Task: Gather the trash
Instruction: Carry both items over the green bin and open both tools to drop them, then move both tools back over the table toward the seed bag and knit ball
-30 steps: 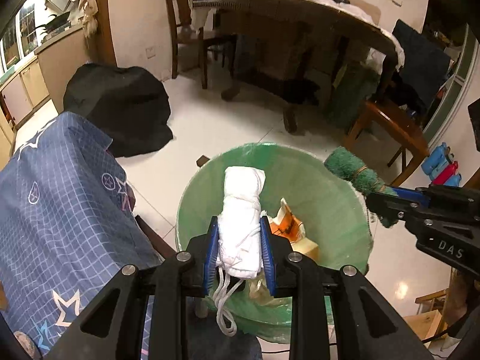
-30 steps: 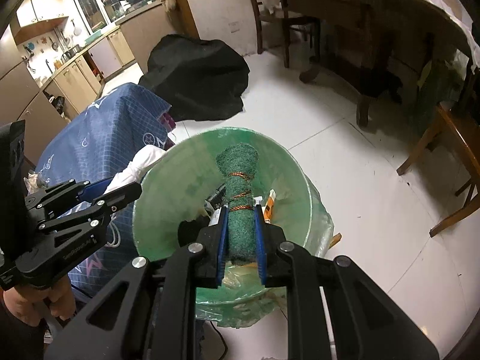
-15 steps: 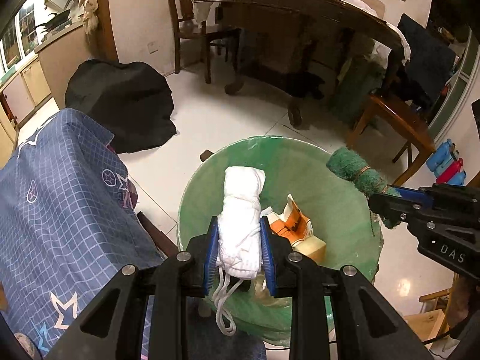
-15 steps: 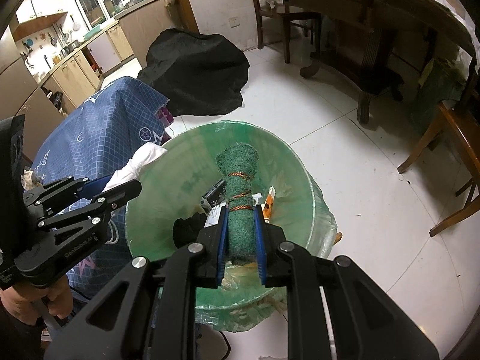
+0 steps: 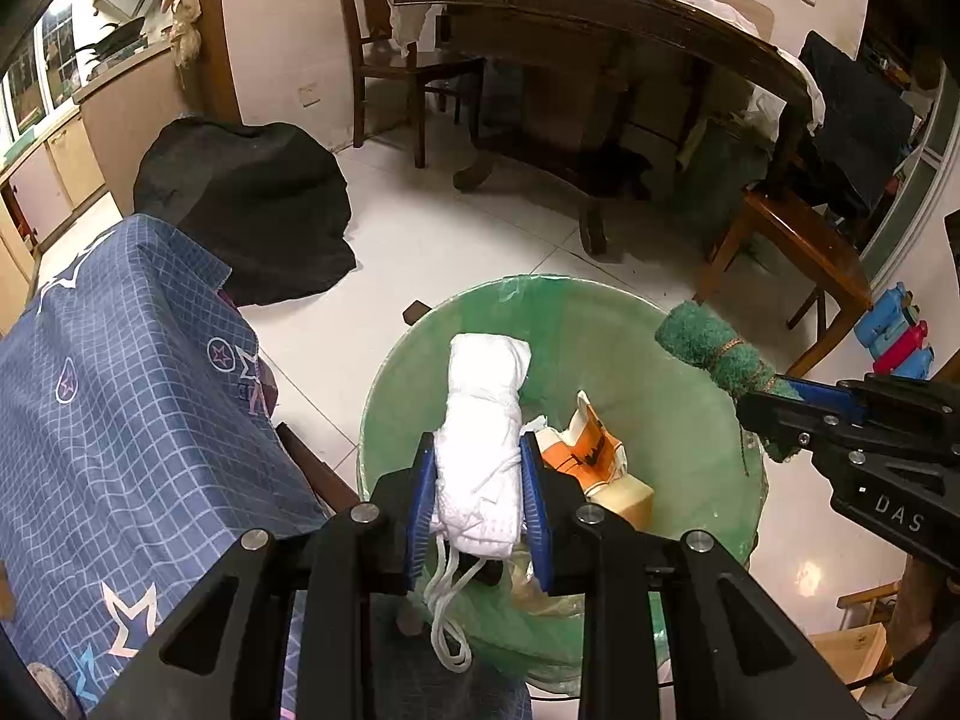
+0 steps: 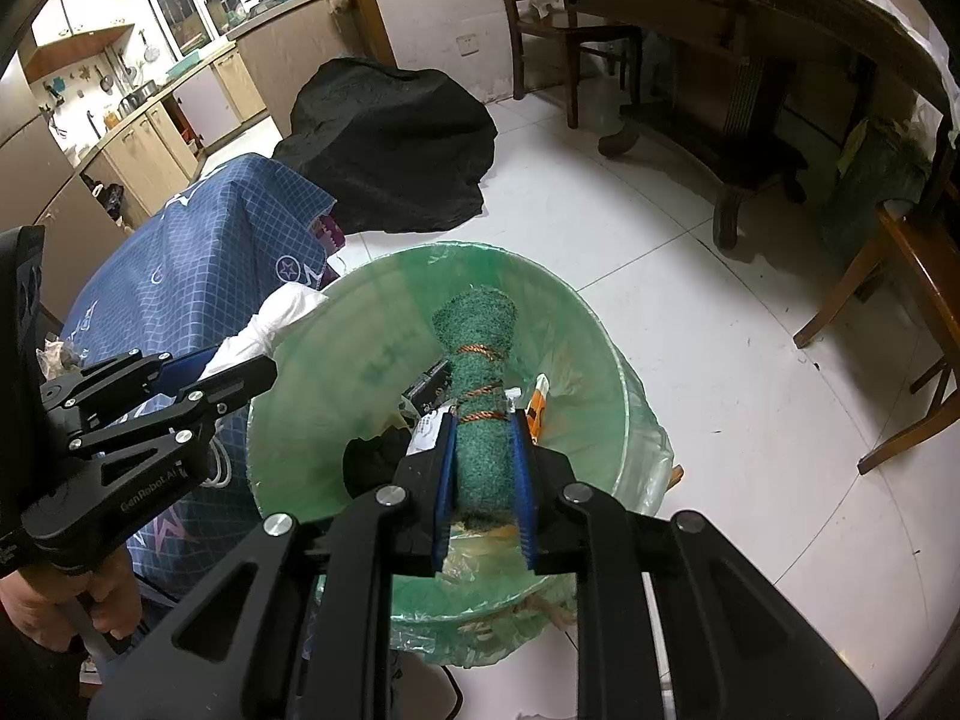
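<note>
My left gripper (image 5: pixel 478 480) is shut on a rolled white cloth bundle (image 5: pixel 483 414) with loose strings, held above the open bin (image 5: pixel 690 420) lined with a green bag. My right gripper (image 6: pixel 483 468) is shut on a rolled green scouring pad (image 6: pixel 480 396) tied with copper wire, also held over the bin (image 6: pixel 360 348). The green roll (image 5: pixel 711 351) shows at the right of the left wrist view; the white bundle (image 6: pixel 270 324) shows at the bin's left rim in the right wrist view. Orange and white packaging (image 5: pixel 591 450) lies inside the bin.
A blue checked cloth (image 5: pixel 120 396) covers something left of the bin. A black bag (image 5: pixel 240 210) lies on the white tile floor behind. A dark wooden table (image 5: pixel 600 18) and chairs (image 5: pixel 792 240) stand at the back and right. Kitchen cabinets (image 6: pixel 150 120) are far left.
Both grippers have moved slightly forward over the bin, keeping their holds on the white bundle and the green roll.
</note>
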### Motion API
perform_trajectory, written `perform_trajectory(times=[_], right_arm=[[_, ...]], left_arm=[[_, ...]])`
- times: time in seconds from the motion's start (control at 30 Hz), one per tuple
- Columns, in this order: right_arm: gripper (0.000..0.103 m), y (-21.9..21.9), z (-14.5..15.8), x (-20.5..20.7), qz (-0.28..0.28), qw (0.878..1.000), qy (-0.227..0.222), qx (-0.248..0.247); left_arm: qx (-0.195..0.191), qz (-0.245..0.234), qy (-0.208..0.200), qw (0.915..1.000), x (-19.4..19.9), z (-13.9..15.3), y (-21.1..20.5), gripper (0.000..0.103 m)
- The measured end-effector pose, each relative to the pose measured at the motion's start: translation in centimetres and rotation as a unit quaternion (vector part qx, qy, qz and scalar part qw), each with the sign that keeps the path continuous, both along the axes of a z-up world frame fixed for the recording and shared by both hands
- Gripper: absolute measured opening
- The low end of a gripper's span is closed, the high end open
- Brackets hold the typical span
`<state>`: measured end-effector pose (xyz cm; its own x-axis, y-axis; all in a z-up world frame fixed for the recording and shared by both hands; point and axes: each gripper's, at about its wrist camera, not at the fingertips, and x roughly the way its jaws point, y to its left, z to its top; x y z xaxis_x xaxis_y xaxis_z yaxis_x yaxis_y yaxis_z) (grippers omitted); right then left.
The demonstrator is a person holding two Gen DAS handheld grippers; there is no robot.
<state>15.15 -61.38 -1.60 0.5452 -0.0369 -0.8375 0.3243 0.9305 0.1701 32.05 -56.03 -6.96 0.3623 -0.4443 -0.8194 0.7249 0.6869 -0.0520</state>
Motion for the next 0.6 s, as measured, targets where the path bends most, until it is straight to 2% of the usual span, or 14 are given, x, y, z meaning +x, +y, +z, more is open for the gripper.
perform_trajectory(times=[0.1, 0.13, 0.17, 0.2, 0.27, 0.3, 0.47, 0.6], right_arm=[[0.019, -0.2, 0.0, 0.0, -0.004, 1.000, -0.004, 0.000], [0.024, -0.4, -0.1, -0.1, -0.005, 1.000, -0.006, 0.002], [0.038, -0.3, -0.1, -0.2, -0.006, 1.000, -0.009, 0.006], [0.047, -0.3, -0.1, -0.3, -0.008, 1.000, -0.013, 0.008], [0.050, -0.3, 0.0, -0.6, -0.011, 1.000, -0.018, 0.008], [0.054, -0.3, 0.1, -0.7, -0.012, 1.000, -0.020, 0.008], [0.060, 0.3, 1.2, -1.6, -0.017, 0.999, -0.043, -0.001], [0.068, 1.8, 3.0, -3.6, -0.017, 0.995, -0.095, -0.007]], left_arm=[[0.002, 0.002, -0.001, 1.0000, -0.1, 0.1, -0.2, 0.030], [0.005, 0.005, -0.003, 1.0000, 0.0, 0.0, -0.2, 0.032], [0.006, 0.006, -0.004, 1.0000, -0.1, -0.1, -0.3, 0.039], [0.006, 0.007, -0.004, 0.9999, 0.0, -0.1, -0.3, 0.048], [0.008, 0.008, -0.007, 0.9999, -0.1, -0.2, -0.3, 0.061], [0.007, 0.008, -0.009, 0.9999, -0.1, -0.2, -0.2, 0.064], [0.004, 0.009, -0.004, 0.9999, -0.4, 0.0, 0.7, 0.067], [-0.009, 0.013, -0.003, 0.9999, -0.9, 0.8, 3.3, 0.068]])
